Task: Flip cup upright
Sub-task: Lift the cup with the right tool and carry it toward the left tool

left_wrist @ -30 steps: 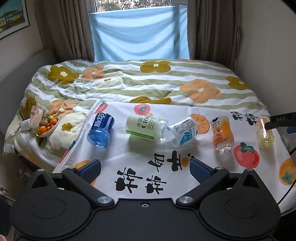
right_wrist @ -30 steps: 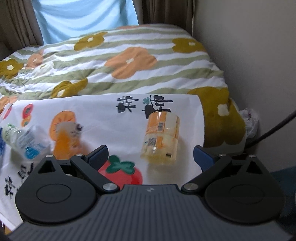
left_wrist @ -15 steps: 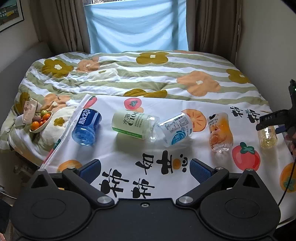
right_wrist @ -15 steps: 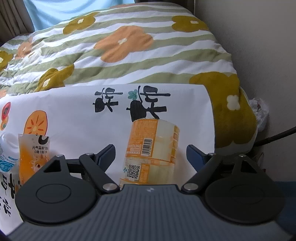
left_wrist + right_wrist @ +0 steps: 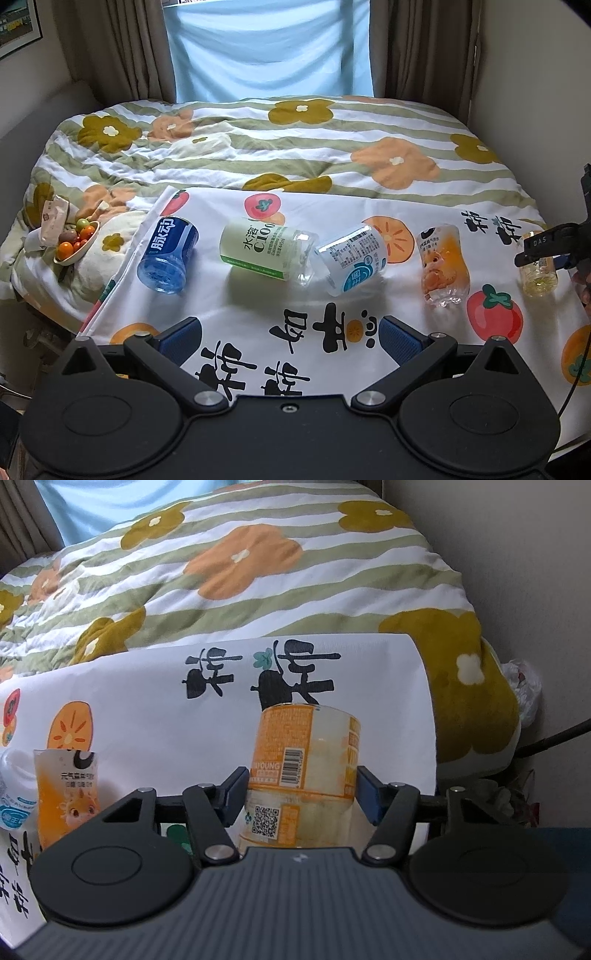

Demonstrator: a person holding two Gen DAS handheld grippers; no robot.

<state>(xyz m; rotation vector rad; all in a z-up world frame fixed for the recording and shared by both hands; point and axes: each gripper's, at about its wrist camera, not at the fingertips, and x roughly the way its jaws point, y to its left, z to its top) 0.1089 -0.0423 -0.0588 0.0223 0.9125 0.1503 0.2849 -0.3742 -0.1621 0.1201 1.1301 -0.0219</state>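
Several cut-bottle cups lie on their sides on a white printed cloth (image 5: pixel 258 306) on the bed. The rightmost, a clear cup with an orange label (image 5: pixel 303 768), lies between the fingers of my right gripper (image 5: pixel 301 794), whose pads touch both its sides. The same cup (image 5: pixel 537 273) shows at the far right of the left wrist view, with the right gripper's finger (image 5: pixel 543 245) over it. My left gripper (image 5: pixel 290 341) is open and empty above the cloth's near edge.
Other cups lie in a row: blue (image 5: pixel 168 254), green-labelled (image 5: pixel 264 251), blue-and-white (image 5: pixel 351 266), orange cartoon (image 5: pixel 441 266). A small bowl of fruit (image 5: pixel 75 242) sits at the bed's left. A wall (image 5: pixel 535 572) stands close on the right.
My right gripper has moved forward around the orange-labelled cup and narrowed until its pads meet the cup. My left gripper has drawn back and tilted up a little, still open.
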